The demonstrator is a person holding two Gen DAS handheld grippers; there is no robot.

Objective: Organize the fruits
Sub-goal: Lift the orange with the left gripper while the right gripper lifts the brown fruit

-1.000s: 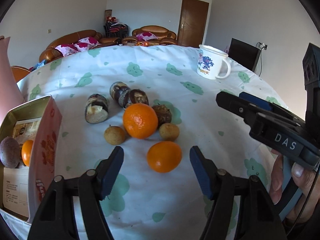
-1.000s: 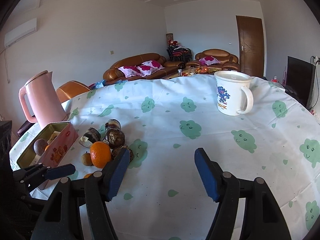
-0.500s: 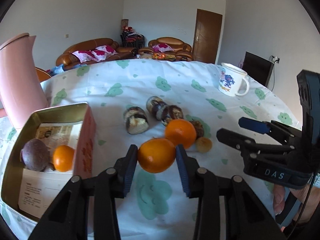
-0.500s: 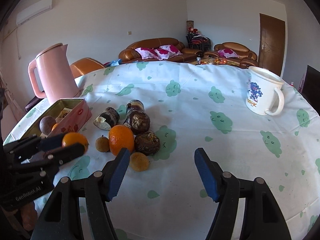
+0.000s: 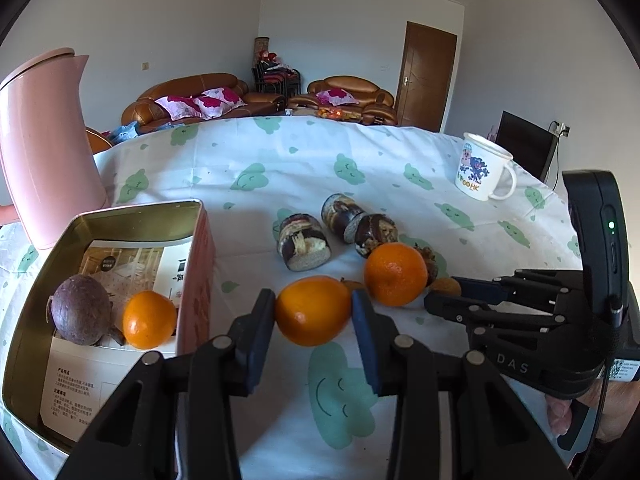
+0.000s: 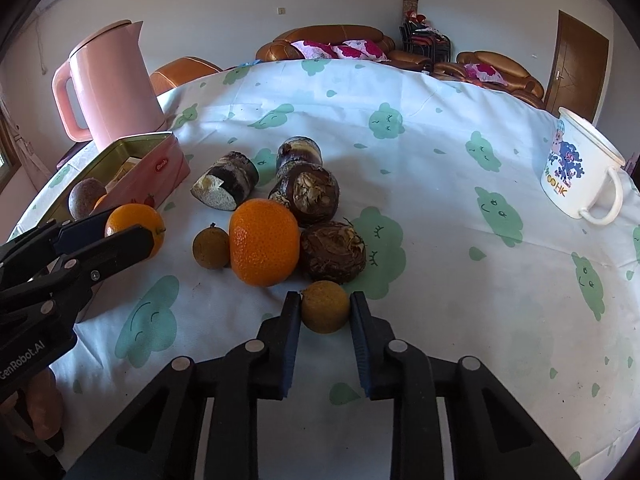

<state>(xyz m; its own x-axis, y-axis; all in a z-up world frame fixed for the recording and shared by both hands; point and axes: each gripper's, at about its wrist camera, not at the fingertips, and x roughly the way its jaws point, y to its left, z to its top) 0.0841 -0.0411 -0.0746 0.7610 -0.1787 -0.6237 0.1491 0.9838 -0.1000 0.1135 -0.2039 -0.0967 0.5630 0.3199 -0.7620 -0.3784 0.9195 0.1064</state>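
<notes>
Left tongs are closed on a round orange mandarin, blue pads pressed against both its sides; the fruit sits between the fingertips just right of the open pink metal tin. Whether the mandarin clears the tabletop cannot be told.

Right tongs have just been closing and now grip a small round brownish-yellow fruit, one pad on each side, at the near edge of the fruit cluster.

The tin stands at the left of the tabletop, which is covered in a white cloth printed with green smiling clouds. Inside the tin, on printed paper: a dull purple round fruit and a second small orange mandarin, touching side by side.

Still in the cluster, mid-tabletop:
- a large orange mandarin, centre
- a second small brownish-yellow fruit, just left of it
- two dark brown rough-skinned roots, right and behind the large mandarin
- two dark cut cylindrical pieces with pale cores, further back

A pink plastic kettle stands beyond the tin at far left. A white enamel mug with a cartoon print stands well apart at far right. A person's fingers show on the right tongs' handle.
</notes>
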